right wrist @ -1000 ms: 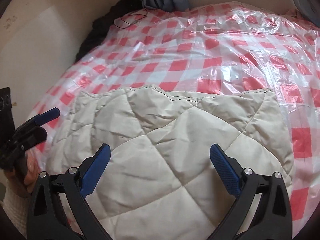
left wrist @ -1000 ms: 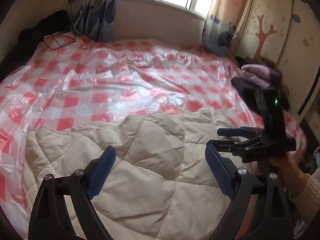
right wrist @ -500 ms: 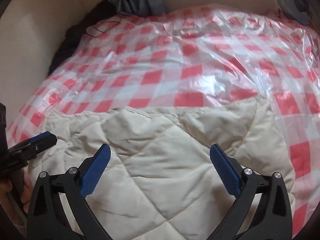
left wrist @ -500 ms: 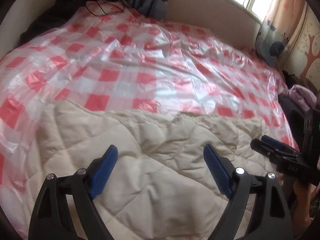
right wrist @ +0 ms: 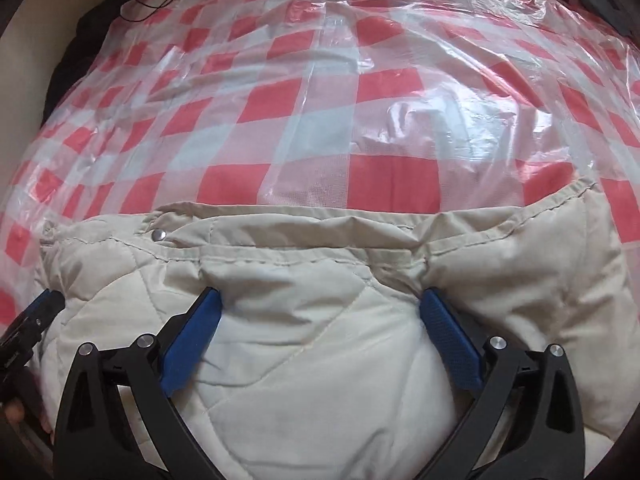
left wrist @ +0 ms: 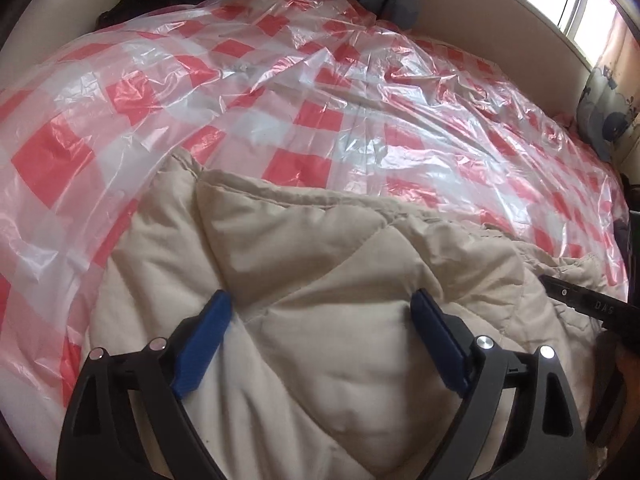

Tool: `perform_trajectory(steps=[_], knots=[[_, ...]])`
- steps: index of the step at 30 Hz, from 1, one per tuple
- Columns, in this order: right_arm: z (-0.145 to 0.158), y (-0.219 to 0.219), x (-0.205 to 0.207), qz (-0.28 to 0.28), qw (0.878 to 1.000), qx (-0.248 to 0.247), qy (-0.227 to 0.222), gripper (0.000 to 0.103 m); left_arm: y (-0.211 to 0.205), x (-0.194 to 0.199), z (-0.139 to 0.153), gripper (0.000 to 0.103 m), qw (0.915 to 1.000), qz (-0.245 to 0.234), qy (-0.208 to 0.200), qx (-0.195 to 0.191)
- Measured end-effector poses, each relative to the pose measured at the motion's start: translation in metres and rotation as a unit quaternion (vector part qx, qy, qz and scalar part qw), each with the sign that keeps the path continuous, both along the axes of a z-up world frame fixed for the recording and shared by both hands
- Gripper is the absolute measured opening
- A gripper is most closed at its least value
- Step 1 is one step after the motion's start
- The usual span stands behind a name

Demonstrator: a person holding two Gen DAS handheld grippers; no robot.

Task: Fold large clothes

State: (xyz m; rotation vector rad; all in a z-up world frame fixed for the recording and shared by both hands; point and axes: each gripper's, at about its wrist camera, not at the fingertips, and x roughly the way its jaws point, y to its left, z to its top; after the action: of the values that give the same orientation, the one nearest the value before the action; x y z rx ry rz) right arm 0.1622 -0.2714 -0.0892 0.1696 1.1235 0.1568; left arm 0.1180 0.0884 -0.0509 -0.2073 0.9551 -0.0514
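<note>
You are pressing both spread-open tools into a cream quilted jacket (right wrist: 320,320) lying on the checked plastic sheet (right wrist: 320,92): left gripper (left wrist: 320,312), right gripper (right wrist: 320,312). Before lifting, try gathering a full pinch of padding near the snap-button hem (right wrist: 159,234).

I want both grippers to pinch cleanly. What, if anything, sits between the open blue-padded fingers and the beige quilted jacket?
Nothing visible. The left gripper and right gripper both press open straight into the beige quilted jacket.
</note>
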Motion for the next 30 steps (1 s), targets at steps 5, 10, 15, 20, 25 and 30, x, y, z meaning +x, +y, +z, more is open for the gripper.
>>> perform_trajectory(steps=[5,10,15,20,25,30], knots=[[0.07,-0.029,-0.086,0.023,0.993,0.004,-0.118,0.096,0.021,-0.061,0.056,0.088,0.996,0.002,-0.086,-0.022],[0.028,-0.085,-0.123,-0.031,0.992,-0.008,-0.118,0.097,0.037,-0.064,0.008,0.089,0.9991,0.012,-0.041,-0.005],[0.006,-0.089,-0.129,-0.031,0.99,0.004,-0.135,0.097,0.041,-0.063,-0.018,0.09,0.9988,0.017,-0.035,-0.031],[0.056,-0.083,-0.168,-0.02,0.98,0.032,-0.195,0.097,0.03,-0.105,0.03,0.09,0.9934,0.014,-0.114,-0.006],[0.017,-0.06,-0.172,0.02,0.987,-0.012,-0.159,0.097,0.005,-0.103,0.006,0.091,0.9939,-0.031,-0.099,0.038],[0.03,-0.052,-0.179,0.011,0.987,-0.016,-0.161,0.097,0.019,-0.101,-0.006,0.092,0.9973,-0.015,-0.072,-0.002]])
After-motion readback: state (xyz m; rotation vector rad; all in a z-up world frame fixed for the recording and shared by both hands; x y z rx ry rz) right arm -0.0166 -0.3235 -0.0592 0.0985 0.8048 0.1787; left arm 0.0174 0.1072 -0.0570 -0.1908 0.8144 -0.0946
